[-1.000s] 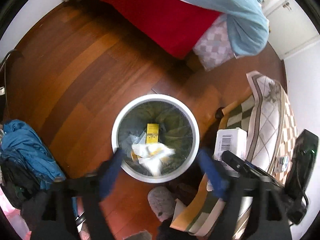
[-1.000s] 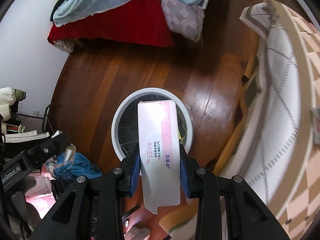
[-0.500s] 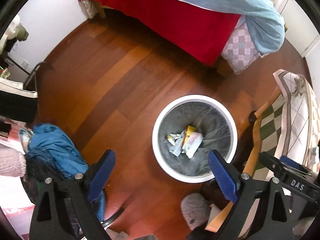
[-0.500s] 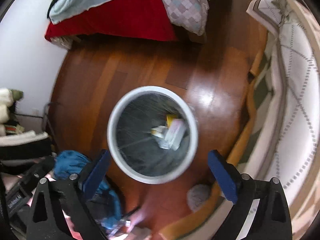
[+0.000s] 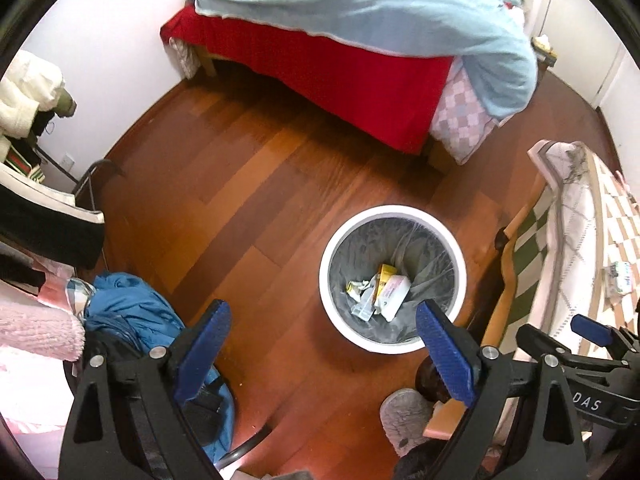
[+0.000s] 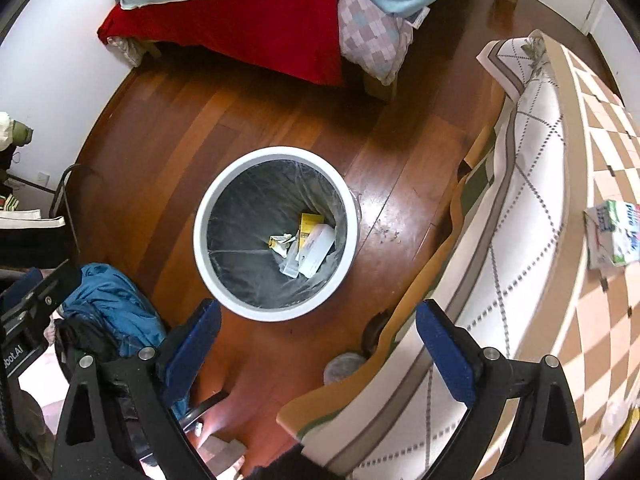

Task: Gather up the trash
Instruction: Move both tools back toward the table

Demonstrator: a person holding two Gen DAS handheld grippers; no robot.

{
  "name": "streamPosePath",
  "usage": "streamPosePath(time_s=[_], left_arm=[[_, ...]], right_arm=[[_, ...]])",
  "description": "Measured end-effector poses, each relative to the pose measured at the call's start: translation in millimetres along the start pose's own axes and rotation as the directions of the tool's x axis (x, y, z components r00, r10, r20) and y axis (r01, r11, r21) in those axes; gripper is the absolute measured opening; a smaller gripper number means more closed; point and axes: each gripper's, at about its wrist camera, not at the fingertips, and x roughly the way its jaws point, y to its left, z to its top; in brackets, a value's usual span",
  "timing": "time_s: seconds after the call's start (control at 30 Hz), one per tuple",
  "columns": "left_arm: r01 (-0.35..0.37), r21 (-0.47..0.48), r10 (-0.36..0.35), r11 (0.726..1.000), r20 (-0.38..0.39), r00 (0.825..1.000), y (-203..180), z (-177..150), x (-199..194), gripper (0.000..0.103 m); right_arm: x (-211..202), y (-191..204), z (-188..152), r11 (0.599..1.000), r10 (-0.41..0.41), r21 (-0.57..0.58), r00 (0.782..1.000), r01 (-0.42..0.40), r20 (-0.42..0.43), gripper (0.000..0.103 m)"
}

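Observation:
A white round trash bin [image 5: 335,308] [image 6: 202,256] with a grey liner stands on the wooden floor. Inside lie a white-and-pink box [image 5: 393,295] [image 6: 317,249], a yellow packet [image 5: 386,272] [image 6: 309,224] and crumpled paper [image 5: 359,287] [image 6: 280,241]. My left gripper [image 5: 324,340] is open and empty, high above the floor, with the bin ahead to its right. My right gripper [image 6: 318,340] is open and empty, above the bin's near rim. A white-and-blue packet [image 6: 614,236] lies on the patterned cloth at the right; it also shows in the left wrist view [image 5: 620,280].
A bed with a red cover [image 5: 340,68] [image 6: 248,28] and blue blanket stands at the back. A table with a checked cloth [image 5: 576,248] [image 6: 540,200] is at the right. A blue jacket [image 5: 132,308] [image 6: 108,304] lies on the left. A grey slipper [image 5: 404,412] is near the table leg.
My right gripper opened and the white-and-pink box dropped into the bin. Both grippers rose and drew back from the bin.

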Motion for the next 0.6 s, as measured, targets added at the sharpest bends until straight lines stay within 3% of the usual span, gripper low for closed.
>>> streamPosePath(time_s=[0.33,0.6], left_arm=[[0.042,0.032,-0.046,0.999,0.127,0.991,-7,-6,-80,0.094],[0.05,0.063,-0.063,0.997,0.213,0.975,-28,-19,-139,0.094]], right_arm=[[-81,5,-23,1.0,0.029,-0.004,0.992,-0.029,0.125,0.099],[-159,-12,-49,0.994,0.089,0.034,0.966,-0.1,0.244,0.099]])
